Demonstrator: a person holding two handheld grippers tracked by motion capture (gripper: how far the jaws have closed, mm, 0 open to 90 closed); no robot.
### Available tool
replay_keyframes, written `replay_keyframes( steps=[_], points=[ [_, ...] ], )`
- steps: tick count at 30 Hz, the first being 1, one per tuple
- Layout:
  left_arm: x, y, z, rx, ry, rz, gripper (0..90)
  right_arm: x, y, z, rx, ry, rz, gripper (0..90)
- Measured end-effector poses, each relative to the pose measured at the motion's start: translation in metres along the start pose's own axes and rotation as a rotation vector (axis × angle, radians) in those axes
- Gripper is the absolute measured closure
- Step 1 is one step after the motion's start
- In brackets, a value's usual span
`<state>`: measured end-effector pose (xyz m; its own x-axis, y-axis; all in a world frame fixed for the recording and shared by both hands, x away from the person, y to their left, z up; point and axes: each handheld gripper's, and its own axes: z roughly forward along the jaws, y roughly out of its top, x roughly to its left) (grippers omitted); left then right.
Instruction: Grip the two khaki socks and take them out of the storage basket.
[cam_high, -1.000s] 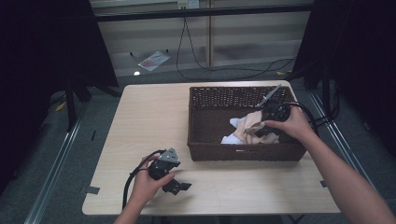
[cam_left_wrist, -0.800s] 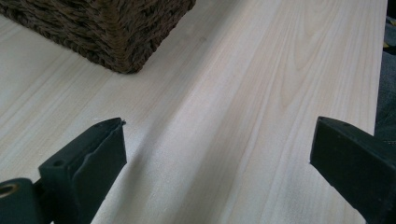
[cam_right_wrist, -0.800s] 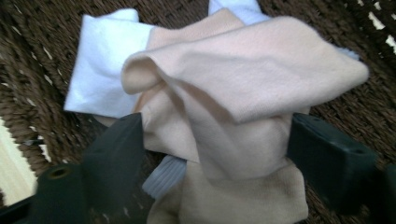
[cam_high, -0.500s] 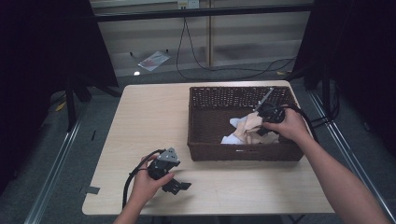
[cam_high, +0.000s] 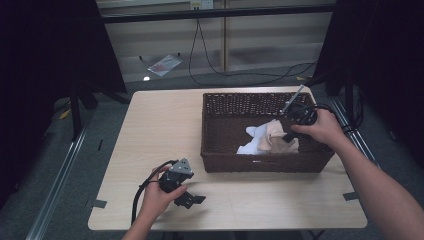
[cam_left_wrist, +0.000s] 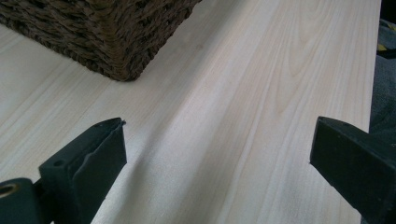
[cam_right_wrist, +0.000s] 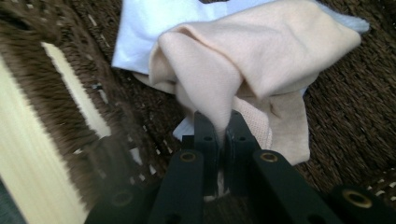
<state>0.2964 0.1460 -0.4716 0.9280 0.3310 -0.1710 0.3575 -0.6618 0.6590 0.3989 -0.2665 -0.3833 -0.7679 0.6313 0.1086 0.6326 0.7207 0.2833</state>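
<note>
Inside the wicker basket (cam_high: 260, 162), the right gripper (cam_right_wrist: 218, 128), its jaws having just closed, pinches a fold of beige cloth (cam_right_wrist: 243, 60) lying over a white cloth (cam_right_wrist: 144, 25). The left gripper (cam_left_wrist: 217, 140) rests wide open beside the basket on the tabletop (cam_high: 165, 130). So thin a pinch could slip, or drag the white cloth along.

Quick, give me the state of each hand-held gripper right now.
Left hand-held gripper: open, nothing between its jaws, over the table.
Right hand-held gripper: jaws just closed, shut on the beige cloth in the basket.
</note>
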Motion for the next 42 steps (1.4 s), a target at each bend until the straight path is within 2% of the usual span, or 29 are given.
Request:
replay_keyframes(
  steps=[2, 3, 4, 5, 9, 11, 12, 15, 17, 19, 25, 32, 42],
  points=[
    [-0.001, 0.000, 0.000, 0.006, 0.004, 0.001, 3.6, 0.002, 0.001, -0.006, 0.002, 0.005, 0.002, 85.9],
    [0.000, 0.000, 0.001, -0.006, -0.010, -0.001, 3.6, 0.002, 0.002, -0.009, 0.000, 0.005, -0.009, 85.8],
    [-0.001, 0.000, 0.001, -0.001, 0.003, -0.007, 3.6, 0.003, 0.003, -0.012, -0.003, 0.011, -0.007, 85.8],
    [-0.001, 0.000, 0.001, -0.010, -0.008, -0.012, 3.6, 0.004, 0.003, -0.014, 0.001, 0.013, -0.004, 85.9],
    [-0.001, 0.000, 0.001, -0.004, -0.003, -0.009, 3.6, 0.004, 0.004, -0.020, 0.004, 0.017, -0.020, 85.9],
    [-0.001, 0.000, 0.001, -0.006, -0.001, -0.013, 3.6, 0.005, 0.004, -0.022, 0.005, 0.022, -0.014, 85.8],
    [0.000, 0.000, 0.000, 0.002, -0.002, -0.001, 3.6, 0.005, 0.004, -0.024, 0.004, 0.019, -0.016, 85.9],
    [0.000, 0.000, 0.001, -0.005, -0.002, -0.010, 3.6, 0.004, 0.004, -0.028, -0.006, 0.028, -0.015, 85.9],
    [0.000, 0.000, 0.000, 0.004, -0.003, 0.002, 3.6, 0.004, 0.004, -0.032, -0.008, 0.030, -0.015, 85.9],
    [-0.001, 0.000, 0.000, -0.008, -0.003, -0.012, 3.6, 0.004, 0.003, -0.035, -0.010, 0.033, -0.015, 85.9],
    [-0.001, 0.000, 0.000, -0.011, -0.003, -0.013, 3.6, 0.005, 0.003, -0.047, -0.018, 0.035, -0.020, 85.9],
    [0.000, 0.000, 0.000, -0.016, -0.007, -0.015, 3.5, 0.010, 0.004, -0.061, -0.003, 0.040, -0.033, 85.9],
    [-0.001, 0.000, -0.001, -0.011, 0.002, -0.016, 3.5, 0.018, 0.006, -0.087, -0.040, 0.052, -0.062, 85.9]
  ],
)
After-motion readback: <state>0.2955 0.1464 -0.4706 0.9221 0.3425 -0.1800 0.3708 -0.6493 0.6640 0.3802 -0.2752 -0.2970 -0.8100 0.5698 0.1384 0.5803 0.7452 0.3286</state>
